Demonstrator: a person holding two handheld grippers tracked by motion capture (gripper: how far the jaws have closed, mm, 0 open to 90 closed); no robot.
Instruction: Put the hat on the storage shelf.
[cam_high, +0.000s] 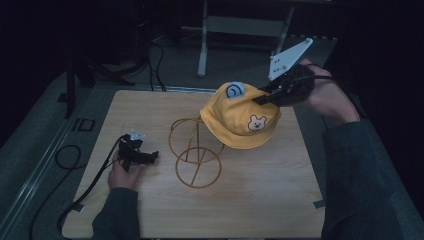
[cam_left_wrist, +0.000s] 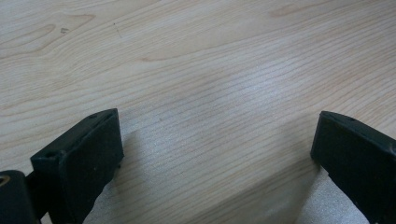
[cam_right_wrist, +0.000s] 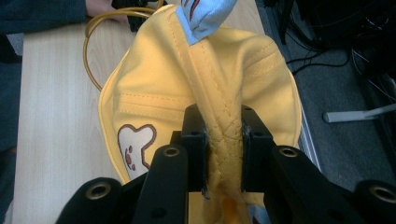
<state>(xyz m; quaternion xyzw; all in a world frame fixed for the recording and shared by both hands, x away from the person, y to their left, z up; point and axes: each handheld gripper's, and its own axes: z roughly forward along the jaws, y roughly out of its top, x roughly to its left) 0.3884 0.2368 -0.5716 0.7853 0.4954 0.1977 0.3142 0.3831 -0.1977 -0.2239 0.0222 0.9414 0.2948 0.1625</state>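
Observation:
A yellow child's hat (cam_high: 240, 120) with a bear face and a small blue ear hangs above the table, over the top of a gold wire stand (cam_high: 195, 152). My right gripper (cam_high: 264, 96) is shut on the hat's crown; in the right gripper view its jaws pinch a seamed fold of the hat (cam_right_wrist: 223, 135). My left gripper (cam_high: 150, 156) rests low on the wooden table (cam_high: 250, 200) left of the stand. In the left gripper view its fingers (cam_left_wrist: 79, 158) stand wide open over bare wood with nothing between them.
The wire stand has a round base ring and upright hoops. Cables (cam_high: 75, 165) trail off the table's left side. A table leg frame (cam_high: 240, 30) stands on the dark floor beyond the far edge.

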